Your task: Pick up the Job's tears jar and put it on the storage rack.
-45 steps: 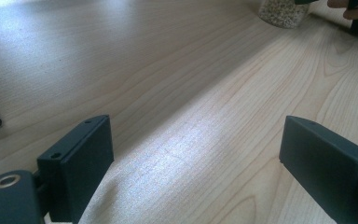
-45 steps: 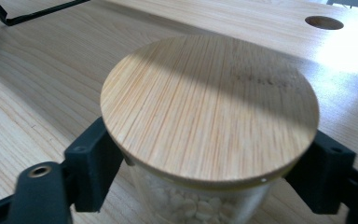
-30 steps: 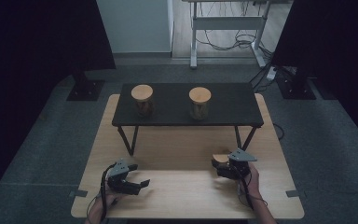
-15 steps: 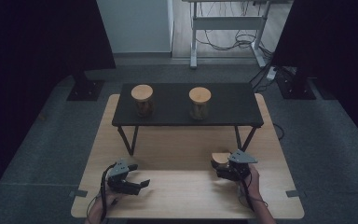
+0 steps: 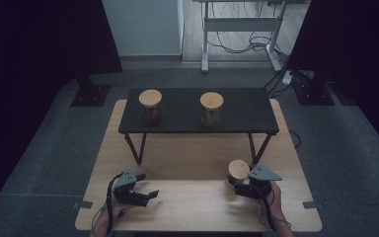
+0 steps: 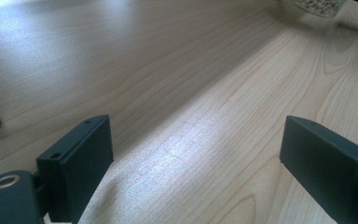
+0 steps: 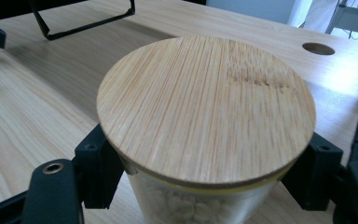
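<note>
jar (image 5: 238,170) with the bamboo lid (image 7: 206,108) sits on the near right part of the light wood table (image 5: 192,163), right in front of the black shelf (image 5: 197,118) that already carries two matching jars (image 5: 150,105) (image 5: 211,107). compared with a second ago not much has shifted: the right gripper (image 5: 246,183) has nudged in a touch closer around the jar, and the left gripper (image 5: 137,193) has barely moved. i'd read that as the grab settling in, so the lift up to the shelf probably comes next.

in the right gripper view the two black jaws sit on either side of the glass just under the lid, pinching the jar body. you can see whitish pieces inside through the glass. the left gripper view has its jaws spread wide over bare wood with nothing between them, so that one's idle.

jar stands upright, long axis vertical, lid facing straight up, flat and level as far as i can tell. it rests on the table, well apart from the other two jars.
</note>
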Demonstrator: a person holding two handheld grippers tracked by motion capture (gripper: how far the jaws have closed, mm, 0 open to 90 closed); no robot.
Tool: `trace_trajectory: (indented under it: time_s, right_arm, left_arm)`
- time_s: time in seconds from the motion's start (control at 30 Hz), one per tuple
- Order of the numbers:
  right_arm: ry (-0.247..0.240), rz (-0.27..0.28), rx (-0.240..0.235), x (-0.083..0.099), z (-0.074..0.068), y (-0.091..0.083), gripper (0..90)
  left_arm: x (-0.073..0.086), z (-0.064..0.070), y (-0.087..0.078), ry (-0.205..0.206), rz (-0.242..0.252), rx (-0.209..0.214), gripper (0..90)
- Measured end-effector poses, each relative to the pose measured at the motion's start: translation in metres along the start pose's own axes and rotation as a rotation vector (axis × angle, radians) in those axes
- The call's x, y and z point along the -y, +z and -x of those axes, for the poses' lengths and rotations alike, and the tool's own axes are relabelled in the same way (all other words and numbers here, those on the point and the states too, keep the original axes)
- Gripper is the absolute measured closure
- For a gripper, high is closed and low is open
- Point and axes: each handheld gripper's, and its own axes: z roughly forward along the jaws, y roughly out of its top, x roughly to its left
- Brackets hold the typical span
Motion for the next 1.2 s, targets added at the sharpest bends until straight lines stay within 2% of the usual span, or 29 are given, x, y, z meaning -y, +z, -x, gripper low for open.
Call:
trace_trajectory:
  time_s: [0.23, 0.73, 0.93, 1.2]
  right_arm:
    - [-0.006, 0.001, -0.004, 0.001, 0.0, -0.009, 24.9]
    - [-0.024, 0.01, -0.021, -0.002, -0.005, -0.013, 24.9]
    - [0.012, 0.028, -0.043, -0.005, -0.006, -0.015, 24.9]
    - [0.004, 0.038, -0.043, -0.008, -0.007, -0.018, 24.9]
  left_arm:
    - [0.0, 0.0, 0.0, 0.001, -0.003, 0.0, 9.0]
    - [0.0, 0.0, 0.0, 0.002, -0.005, 0.0, 8.9]
    - [0.0, 0.0, 0.0, 0.002, -0.005, 0.001, 8.9]
    - [0.0, 0.0, 0.0, 0.002, -0.005, 0.002, 8.9]
